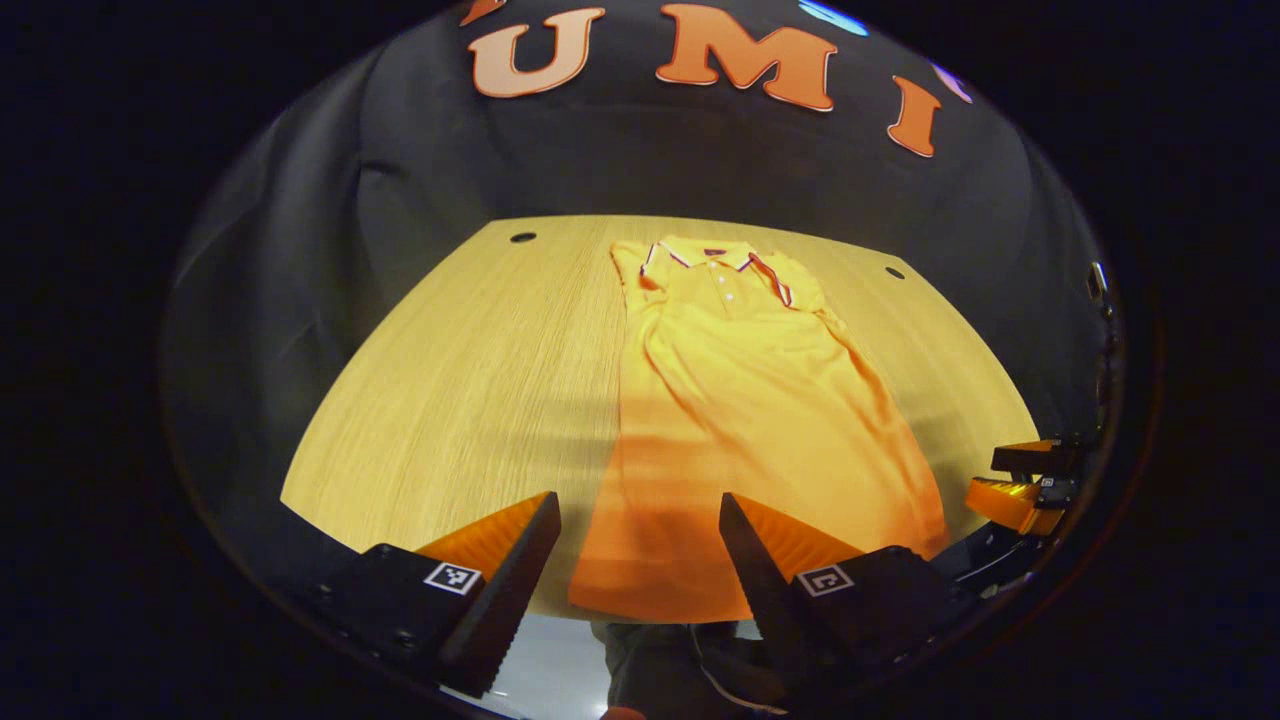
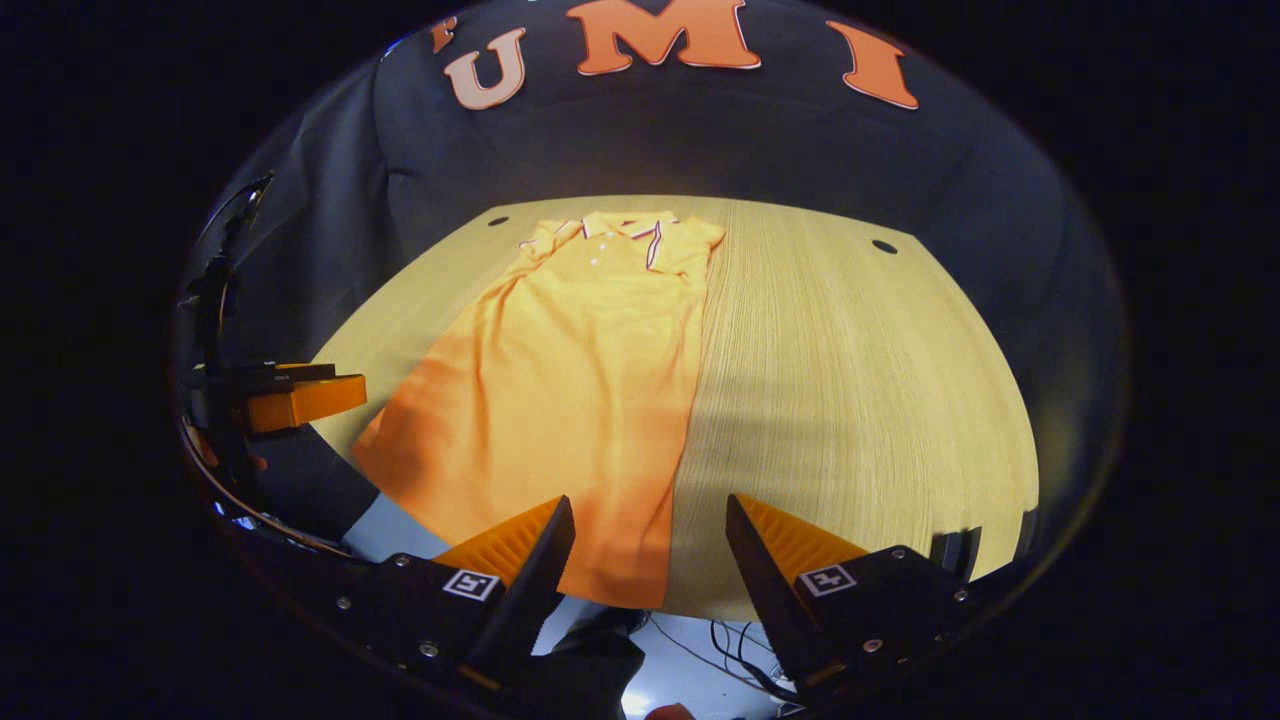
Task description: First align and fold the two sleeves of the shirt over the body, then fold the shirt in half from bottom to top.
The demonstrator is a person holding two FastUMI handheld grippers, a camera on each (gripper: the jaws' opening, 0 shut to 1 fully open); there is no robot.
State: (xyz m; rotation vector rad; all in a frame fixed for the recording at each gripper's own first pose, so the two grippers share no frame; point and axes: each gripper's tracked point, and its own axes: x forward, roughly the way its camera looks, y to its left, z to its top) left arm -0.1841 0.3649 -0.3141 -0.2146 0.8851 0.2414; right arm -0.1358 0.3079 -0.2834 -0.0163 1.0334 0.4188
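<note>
Here my left gripper (image 1: 640, 515) hangs over the near hem of the shirt (image 1: 745, 400), fingers spread wide with nothing between them. The shirt lies flat on the wooden table (image 1: 470, 370), collar at the far edge, both sleeves already folded in over the body. The left gripper view catches my right gripper (image 1: 1030, 480) at the table's right edge; I think its fingers are parted too, though it is small and warped there. From the right gripper view, my right gripper (image 2: 650, 520) hovers wide apart over the hem's right corner, and my left gripper (image 2: 300, 395) shows far off beside the shirt (image 2: 570, 380). Two dark holes (image 2: 884, 246) mark the table's far corners.
</note>
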